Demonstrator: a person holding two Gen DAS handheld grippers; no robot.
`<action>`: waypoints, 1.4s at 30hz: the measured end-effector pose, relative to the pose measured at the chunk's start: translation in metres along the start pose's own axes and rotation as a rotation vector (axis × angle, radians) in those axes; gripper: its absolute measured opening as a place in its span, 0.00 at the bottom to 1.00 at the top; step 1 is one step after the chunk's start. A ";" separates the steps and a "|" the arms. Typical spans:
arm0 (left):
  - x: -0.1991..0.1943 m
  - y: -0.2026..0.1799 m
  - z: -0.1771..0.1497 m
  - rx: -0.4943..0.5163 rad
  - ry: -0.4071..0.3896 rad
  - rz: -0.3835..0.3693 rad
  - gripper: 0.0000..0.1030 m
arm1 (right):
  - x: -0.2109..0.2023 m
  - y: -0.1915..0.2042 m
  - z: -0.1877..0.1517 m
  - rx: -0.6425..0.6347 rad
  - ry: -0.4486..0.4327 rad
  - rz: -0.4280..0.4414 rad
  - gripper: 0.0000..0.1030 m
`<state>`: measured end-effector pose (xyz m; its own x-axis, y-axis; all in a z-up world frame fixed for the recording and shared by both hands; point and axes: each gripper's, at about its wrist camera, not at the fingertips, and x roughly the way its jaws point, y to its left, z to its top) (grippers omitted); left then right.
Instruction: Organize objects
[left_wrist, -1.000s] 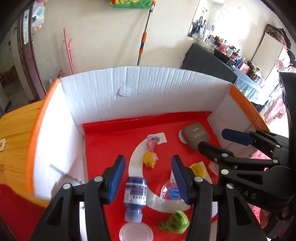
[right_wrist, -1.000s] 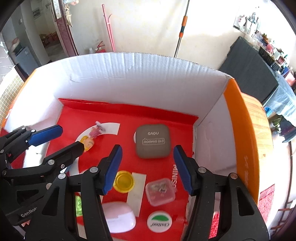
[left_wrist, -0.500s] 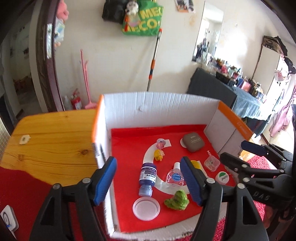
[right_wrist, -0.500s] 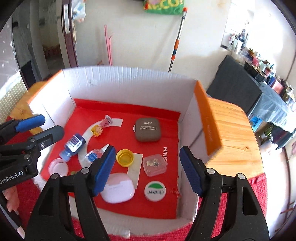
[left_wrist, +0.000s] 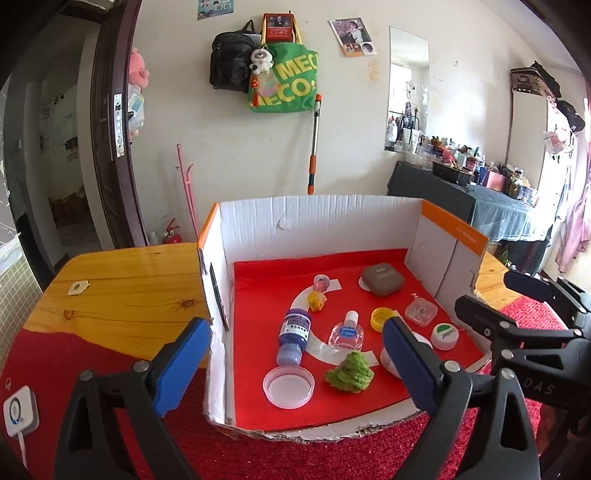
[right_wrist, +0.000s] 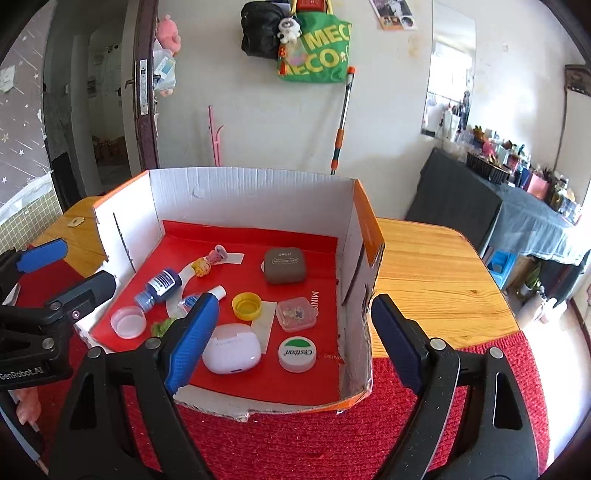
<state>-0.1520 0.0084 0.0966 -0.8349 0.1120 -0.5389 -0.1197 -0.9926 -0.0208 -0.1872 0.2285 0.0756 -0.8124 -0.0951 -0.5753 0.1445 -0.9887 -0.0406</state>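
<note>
The wooden table (right_wrist: 436, 266) held a big box (left_wrist: 332, 218). Inside lay a gray case (left_wrist: 382, 278), blue bottle (left_wrist: 293, 334) and yellow cap (left_wrist: 380, 318). The left hand-held gripper (left_wrist: 295, 365) and right hand-held gripper (right_wrist: 295, 336) were opening, holding nothing.

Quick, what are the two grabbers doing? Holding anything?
Left gripper: jaws opening, nothing between them.
Right gripper: jaws opening, nothing held.

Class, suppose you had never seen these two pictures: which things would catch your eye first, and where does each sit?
First the cardboard box with its bright red floor, standing on the wooden table. Small things are scattered inside: a blue bottle lying on its side left of centre, a grey case near the back, a green lump at the front. Both grippers, left gripper and right gripper, frame it, opening and empty.
</note>
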 end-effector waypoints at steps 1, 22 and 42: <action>0.003 0.000 -0.002 -0.003 0.000 0.012 0.94 | 0.001 0.000 -0.003 0.004 -0.005 -0.001 0.82; 0.021 -0.001 -0.022 0.009 -0.014 0.050 0.96 | 0.020 -0.012 -0.030 0.045 -0.007 -0.008 0.85; 0.025 0.003 -0.025 -0.026 0.013 0.032 1.00 | 0.020 -0.013 -0.032 0.045 -0.005 -0.005 0.88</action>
<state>-0.1599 0.0066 0.0617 -0.8309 0.0798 -0.5506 -0.0790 -0.9966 -0.0251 -0.1869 0.2436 0.0388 -0.8159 -0.0908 -0.5710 0.1152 -0.9933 -0.0066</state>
